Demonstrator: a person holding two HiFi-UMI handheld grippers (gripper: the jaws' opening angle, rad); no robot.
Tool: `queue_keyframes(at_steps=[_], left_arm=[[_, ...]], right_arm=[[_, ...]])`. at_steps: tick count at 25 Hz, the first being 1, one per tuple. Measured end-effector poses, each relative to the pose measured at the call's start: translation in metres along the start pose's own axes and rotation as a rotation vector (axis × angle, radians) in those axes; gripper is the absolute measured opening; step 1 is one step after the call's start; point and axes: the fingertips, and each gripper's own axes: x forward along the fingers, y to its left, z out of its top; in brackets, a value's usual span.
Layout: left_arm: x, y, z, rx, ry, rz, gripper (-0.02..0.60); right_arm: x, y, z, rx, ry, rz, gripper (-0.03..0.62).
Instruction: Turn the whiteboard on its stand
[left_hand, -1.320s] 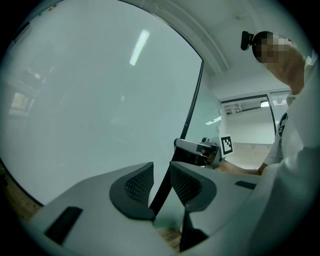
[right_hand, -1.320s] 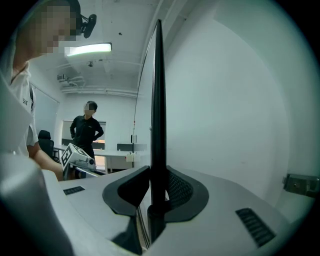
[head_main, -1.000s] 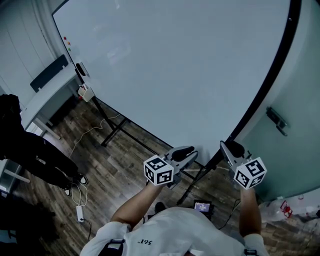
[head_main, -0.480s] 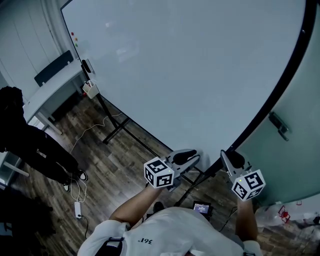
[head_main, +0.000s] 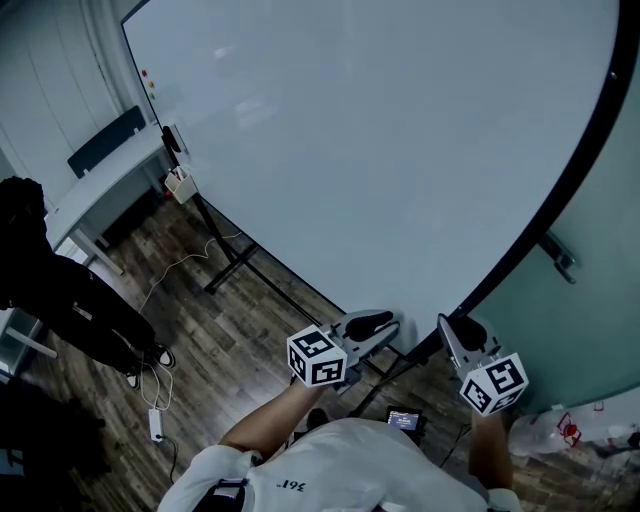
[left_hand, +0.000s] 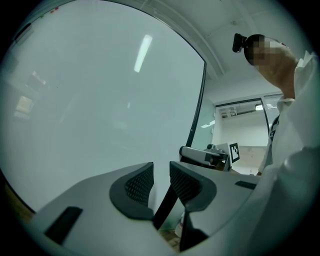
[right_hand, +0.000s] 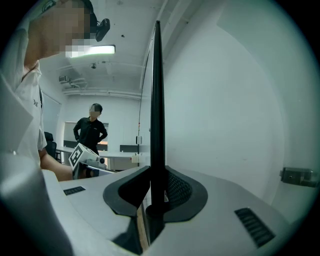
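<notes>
The big whiteboard (head_main: 380, 140) on its black stand (head_main: 235, 262) fills most of the head view; its black frame edge (head_main: 560, 200) runs down the right side. My right gripper (head_main: 455, 330) is at the lower end of that edge. In the right gripper view the frame (right_hand: 157, 100) stands upright between the pads, and the right gripper (right_hand: 156, 192) is shut on it. My left gripper (head_main: 372, 322) is just left of it, by the board's bottom edge. In the left gripper view the left gripper (left_hand: 161, 180) shows a narrow gap with nothing gripped, facing the board (left_hand: 90, 100).
A person in black (head_main: 60, 290) stands at the left beside a white desk (head_main: 100, 180). A cable and power strip (head_main: 158, 425) lie on the wooden floor. A glass wall with a handle (head_main: 560, 255) is right of the board. A small device (head_main: 405, 418) lies near my feet.
The board's black right edge has shifted to the right in the head view. Both grippers sit a little lower, the right one still on the frame.
</notes>
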Motion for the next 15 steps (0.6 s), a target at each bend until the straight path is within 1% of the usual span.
queue_keyframes(at_steps=[15], left_arm=[[0.0014, 0.001, -0.0009, -0.013, 0.006, -0.006, 0.091]], right_arm=[[0.004, -0.0047, 0.0014, 0.006, 0.007, -0.024, 0.104]])
